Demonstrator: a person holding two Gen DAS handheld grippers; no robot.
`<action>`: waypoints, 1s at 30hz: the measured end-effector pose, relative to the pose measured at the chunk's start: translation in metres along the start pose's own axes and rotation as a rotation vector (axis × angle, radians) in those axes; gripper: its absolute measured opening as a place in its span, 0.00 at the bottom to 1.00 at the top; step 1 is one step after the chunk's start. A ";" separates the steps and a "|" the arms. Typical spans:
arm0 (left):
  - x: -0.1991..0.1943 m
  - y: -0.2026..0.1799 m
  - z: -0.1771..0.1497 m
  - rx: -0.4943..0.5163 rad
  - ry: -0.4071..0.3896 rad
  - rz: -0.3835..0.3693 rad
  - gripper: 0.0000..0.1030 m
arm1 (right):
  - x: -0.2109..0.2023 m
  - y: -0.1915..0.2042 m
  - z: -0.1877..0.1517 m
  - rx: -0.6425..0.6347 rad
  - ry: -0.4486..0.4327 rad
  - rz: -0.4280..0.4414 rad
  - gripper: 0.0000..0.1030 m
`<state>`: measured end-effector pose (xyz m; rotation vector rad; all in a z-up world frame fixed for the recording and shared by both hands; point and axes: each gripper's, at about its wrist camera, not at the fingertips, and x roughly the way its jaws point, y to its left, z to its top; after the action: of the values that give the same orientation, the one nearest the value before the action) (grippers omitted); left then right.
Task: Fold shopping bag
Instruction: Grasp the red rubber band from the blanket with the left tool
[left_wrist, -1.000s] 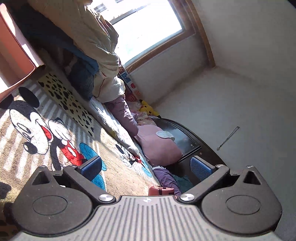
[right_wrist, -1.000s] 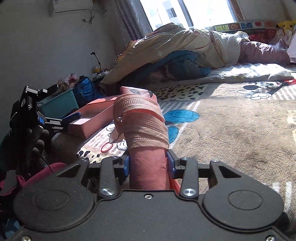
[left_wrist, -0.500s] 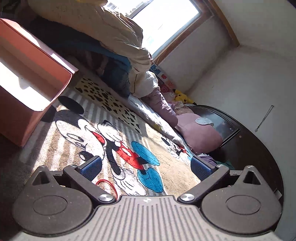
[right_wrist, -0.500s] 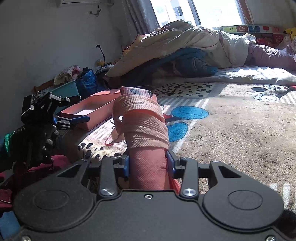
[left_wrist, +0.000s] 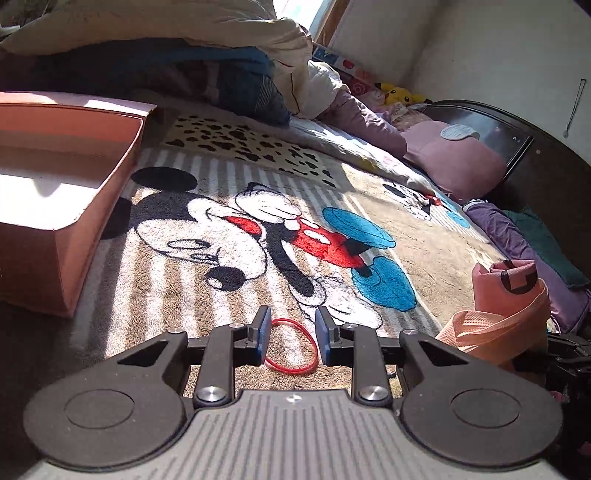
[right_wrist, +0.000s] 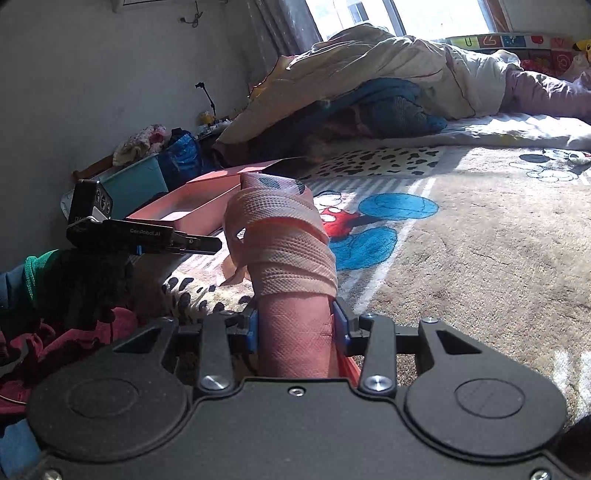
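Since half a second earlier the left gripper (left_wrist: 291, 334) had dropped low over the rug and its jaws had narrowed from wide to a modest gap, now flanking a thin red rubber band (left_wrist: 293, 347) lying flat in a loop; the pads did not touch it. The right gripper (right_wrist: 297, 328) kept its jaws pinched on the rolled shopping bag (right_wrist: 288, 280), a pink woven-textured cylinder wound with its peach webbing handles and standing upright out of the grip. In the left wrist view that roll (left_wrist: 506, 314) stood to the right of the band.

The plush Mickey Mouse rug (left_wrist: 258, 229) carried beige stripes, blue shoes and a dalmatian-spotted panel. At its left edge sat an open pink cardboard box (left_wrist: 55, 206), its sunlit inside showing nothing. Along the far edge lay heaped cream and blue bedding (right_wrist: 388, 85) under a bright window (right_wrist: 406, 14), with a mauve cushion (left_wrist: 454, 162) and a yellow plush toy (left_wrist: 397, 96) towards the far right corner.
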<state>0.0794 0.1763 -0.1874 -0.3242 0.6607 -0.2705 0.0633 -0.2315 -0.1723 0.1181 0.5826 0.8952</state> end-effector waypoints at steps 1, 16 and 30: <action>0.002 -0.001 0.000 0.019 0.012 0.006 0.25 | 0.000 0.000 0.000 0.001 0.000 0.001 0.38; 0.032 -0.022 0.006 0.345 0.238 0.088 0.25 | -0.001 -0.003 -0.007 0.035 -0.004 0.002 0.38; 0.046 -0.063 0.000 0.737 0.359 0.185 0.25 | -0.003 -0.006 -0.008 0.058 -0.012 -0.004 0.38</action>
<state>0.1052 0.1029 -0.1889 0.5008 0.8870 -0.3780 0.0616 -0.2387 -0.1801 0.1746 0.5972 0.8734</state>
